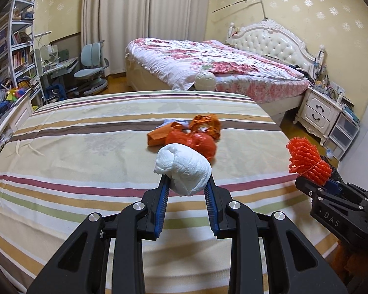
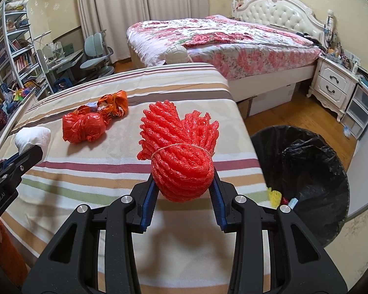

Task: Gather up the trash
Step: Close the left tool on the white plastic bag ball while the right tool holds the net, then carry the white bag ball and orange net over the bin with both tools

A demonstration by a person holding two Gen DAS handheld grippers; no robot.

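Both tongs are holding trash above the striped bed (image 1: 85,147). Beside this bed, on the right in the right wrist view, a black-lined bin (image 2: 306,171) is standing on the floor. Left tongs (image 1: 187,183) are pinching a white paper wad (image 1: 181,169). Right tongs (image 2: 184,183) are pinching a red foam net (image 2: 179,152) tied with string. Further on the bed, a red bag (image 2: 83,127) and an orange wrapper (image 2: 112,104) are lying close together.

Two wrist views, angled down, close over the striped bed (image 1: 85,132).
Both face the curtains (image 2: 125,12); both share the red bags (image 1: 196,142).
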